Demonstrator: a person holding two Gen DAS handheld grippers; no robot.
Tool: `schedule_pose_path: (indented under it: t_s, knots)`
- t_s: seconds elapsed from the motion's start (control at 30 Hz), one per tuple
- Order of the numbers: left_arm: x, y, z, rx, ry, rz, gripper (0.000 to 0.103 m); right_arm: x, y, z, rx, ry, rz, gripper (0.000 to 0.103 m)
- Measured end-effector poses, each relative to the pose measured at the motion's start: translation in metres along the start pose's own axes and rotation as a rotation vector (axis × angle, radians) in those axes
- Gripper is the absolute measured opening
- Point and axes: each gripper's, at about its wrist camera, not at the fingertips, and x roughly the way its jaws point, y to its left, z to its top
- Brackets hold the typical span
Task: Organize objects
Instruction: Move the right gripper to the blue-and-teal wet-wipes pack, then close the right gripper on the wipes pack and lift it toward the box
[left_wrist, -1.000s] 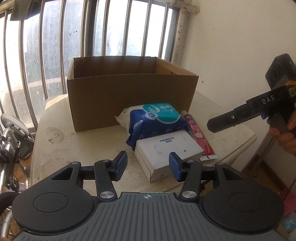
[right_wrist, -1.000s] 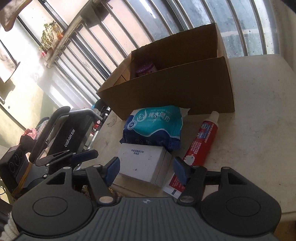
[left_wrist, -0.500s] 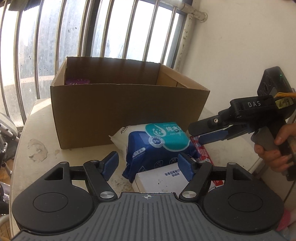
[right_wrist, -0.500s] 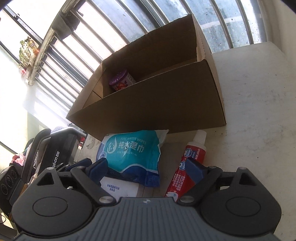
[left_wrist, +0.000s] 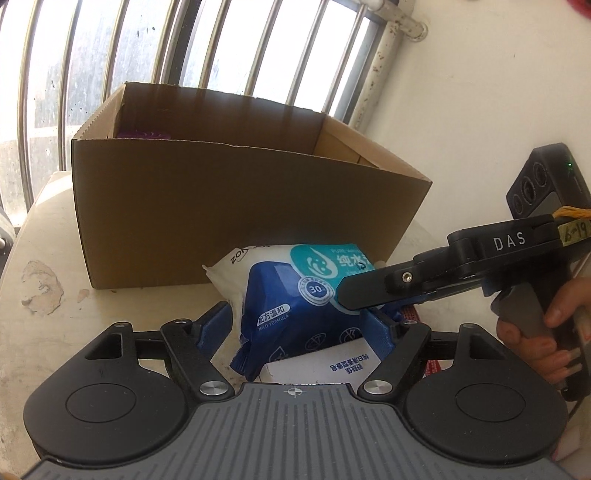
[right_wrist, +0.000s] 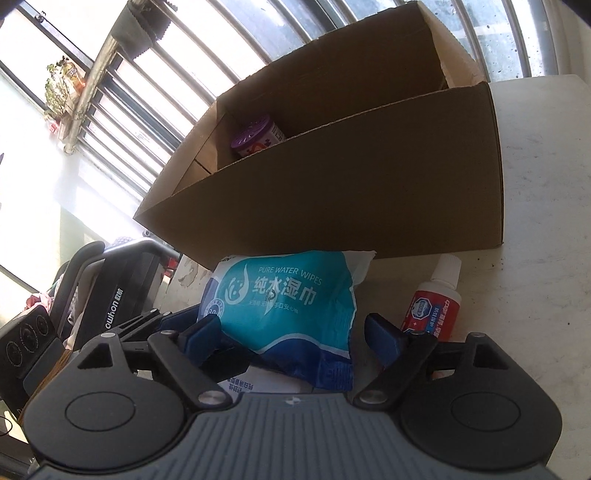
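**Q:** Report the state of both tools.

**A:** My left gripper (left_wrist: 299, 325) is spread wide. Its two blue fingers sit on either side of the wipes pack (left_wrist: 303, 295), and I cannot tell whether the pads touch the wrapper. My right gripper (right_wrist: 291, 332) is also spread wide, with its fingers on either side of the same pack from the opposite side. It grips nothing that I can confirm. In the left wrist view, the right tool's black finger reaches in from the right and crosses in front of the pack's teal label.

**Q:** Location of the items?

**A:** The wipes pack lies on the pale table (left_wrist: 48, 332), just in front of the cardboard box (left_wrist: 236, 221). Its lower end rests on top of a white carton (left_wrist: 325, 365) printed with blue text. The toothpaste tube (right_wrist: 436, 302) lies on the table just beside the pack, with its white cap pointing toward the box wall.

**Q:** Contents of the box?

**A:** The box stands open at the top. A purple-lidded jar (right_wrist: 256, 136) stands upright in its far corner. The rest of the interior is hidden by the near wall.

**Q:** Surroundings?

**A:** Barred windows (left_wrist: 147, 55) run behind the box.
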Motion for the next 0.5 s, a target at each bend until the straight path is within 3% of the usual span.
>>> schedule_pose_path:
  t_s: [0.5]
  knots:
    - [-0.003,-0.006,-0.006,0.056,0.013,0.019,0.062,0.012,0.014,0.008,-0.051,0.025,-0.001,0.083]
